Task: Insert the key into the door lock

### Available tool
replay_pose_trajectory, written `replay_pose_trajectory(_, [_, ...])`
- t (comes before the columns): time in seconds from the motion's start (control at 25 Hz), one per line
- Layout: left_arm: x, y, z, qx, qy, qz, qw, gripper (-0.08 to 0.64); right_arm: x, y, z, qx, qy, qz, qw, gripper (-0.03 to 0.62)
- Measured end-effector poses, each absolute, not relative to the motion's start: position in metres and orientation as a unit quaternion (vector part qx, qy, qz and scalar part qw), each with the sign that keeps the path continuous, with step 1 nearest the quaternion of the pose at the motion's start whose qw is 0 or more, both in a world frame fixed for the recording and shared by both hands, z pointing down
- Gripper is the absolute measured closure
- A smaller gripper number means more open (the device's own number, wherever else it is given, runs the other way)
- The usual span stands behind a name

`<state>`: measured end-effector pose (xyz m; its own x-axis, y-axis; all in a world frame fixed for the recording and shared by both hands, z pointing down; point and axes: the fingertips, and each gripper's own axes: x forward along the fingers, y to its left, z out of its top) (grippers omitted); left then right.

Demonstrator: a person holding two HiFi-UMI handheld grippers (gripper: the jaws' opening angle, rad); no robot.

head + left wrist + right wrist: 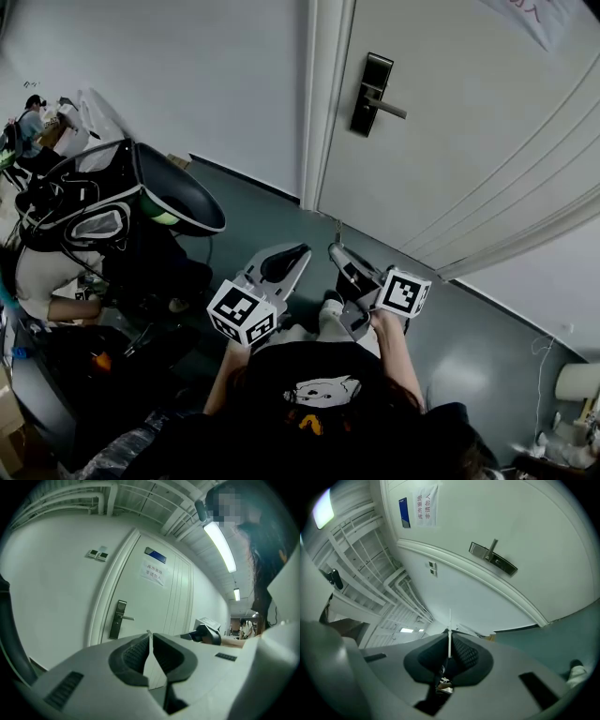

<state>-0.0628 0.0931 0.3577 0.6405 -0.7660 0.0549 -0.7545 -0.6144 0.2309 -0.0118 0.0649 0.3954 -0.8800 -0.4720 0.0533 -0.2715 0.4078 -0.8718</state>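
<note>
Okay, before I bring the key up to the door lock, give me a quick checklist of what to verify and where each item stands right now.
1. Key gripped: ok. The right gripper has its jaws closed on the key, with the blade sticking out past the tips.
2. Key aimed at the door lock: not ok. In the right gripper view the blade points at the wall, off to one side of the lock.
3. Key at the lock: not ok. It is well apart from the door.
4. Path clear: ok. Nothing stands between the grippers and the lock.
5. Keyhole position: cannot tell. It is too small to see.
6. Left gripper free: ok. Its jaws are together and empty.
</note>
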Motion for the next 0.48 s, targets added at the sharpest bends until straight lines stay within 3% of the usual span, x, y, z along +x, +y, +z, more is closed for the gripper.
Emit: replay_pose_trajectory(0.48, [-0.064,0.032,0.379,0.9,-0.414,-0.014,0.136,0.532,-0.011,0.001,0.415,-0.229,0.821,-0.511,0.107,0.572])
